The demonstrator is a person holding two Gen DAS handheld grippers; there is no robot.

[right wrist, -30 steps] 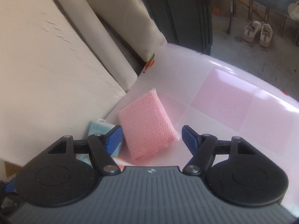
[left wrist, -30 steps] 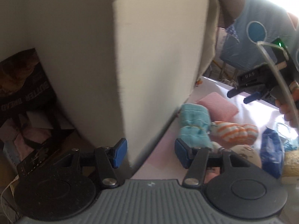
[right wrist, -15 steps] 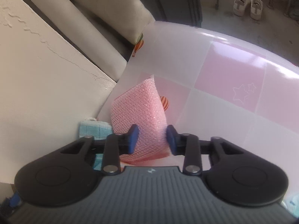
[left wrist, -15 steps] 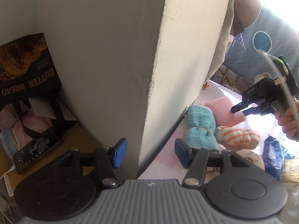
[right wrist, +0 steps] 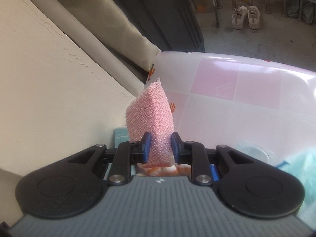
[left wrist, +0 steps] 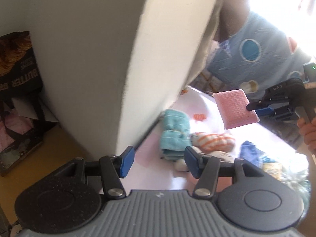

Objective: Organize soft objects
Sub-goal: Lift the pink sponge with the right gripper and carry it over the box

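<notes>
My right gripper (right wrist: 160, 145) is shut on a pink mesh sponge (right wrist: 151, 122) and holds it lifted above the pink-and-white checked table (right wrist: 246, 102). In the left wrist view the same sponge (left wrist: 234, 108) hangs in the right gripper (left wrist: 254, 107) above the table. A folded light-blue towel (left wrist: 174, 132), an orange-striped soft toy (left wrist: 213, 141) and a white soft toy (left wrist: 215, 157) lie on the table. My left gripper (left wrist: 157, 161) is open and empty, near the table's edge by the wall corner.
A white wall corner (left wrist: 150, 59) stands close on the left. A blue bag (left wrist: 249, 153) and other packets lie at the right. A bread bag (left wrist: 17, 69) sits at the far left. Shoes (right wrist: 245, 16) are on the floor beyond the table.
My right gripper closed on the pink sponge and lifted it off the table. My left gripper drifted a little; the wall corner shifted right in its view.
</notes>
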